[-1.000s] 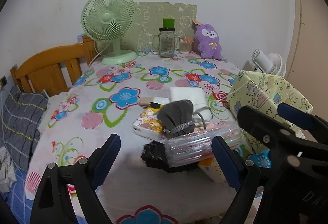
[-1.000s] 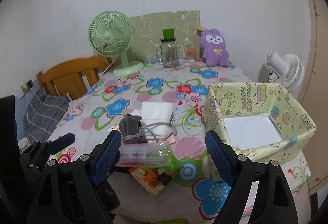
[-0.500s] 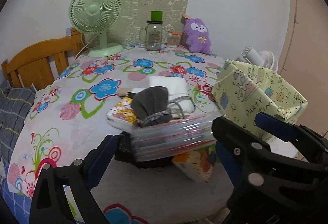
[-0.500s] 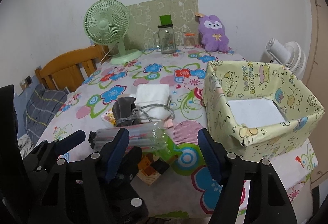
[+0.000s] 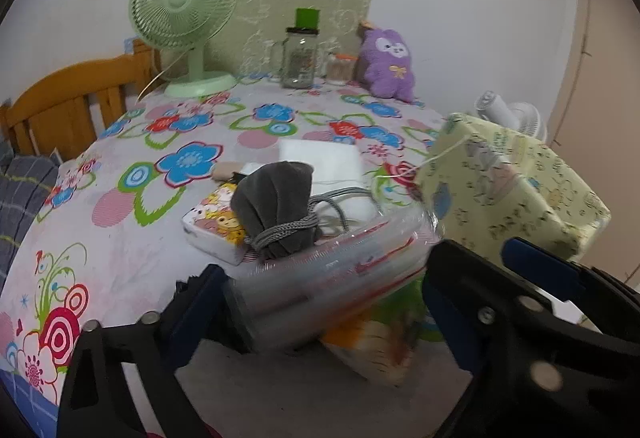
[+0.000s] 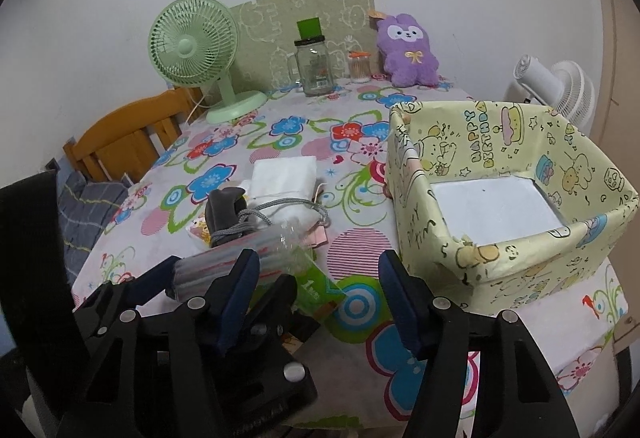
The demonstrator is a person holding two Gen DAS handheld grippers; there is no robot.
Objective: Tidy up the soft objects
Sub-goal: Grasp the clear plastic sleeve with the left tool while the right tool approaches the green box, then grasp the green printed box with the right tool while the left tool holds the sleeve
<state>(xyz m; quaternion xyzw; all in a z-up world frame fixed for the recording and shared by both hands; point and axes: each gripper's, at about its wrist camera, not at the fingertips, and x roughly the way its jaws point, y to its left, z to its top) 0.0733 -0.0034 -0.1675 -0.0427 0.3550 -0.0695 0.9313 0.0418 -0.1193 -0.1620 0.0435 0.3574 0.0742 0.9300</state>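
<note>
Since 1 s ago the left gripper dropped around the clear plastic pack, jaws wide, contact unclear. Right gripper has been closing, empty. Box reads "HAPPY BIRTHDAY".

"HAPPY BIRTHDAY" runs in dark block letters along the inner wall of the yellow cartoon-print box standing on the table, as seen from the right wrist. On the box's near inner wall, partial lettering reads "PARTY TIME". A green packet beside it bears a white "1", with the rest of its print too small to read.
</note>
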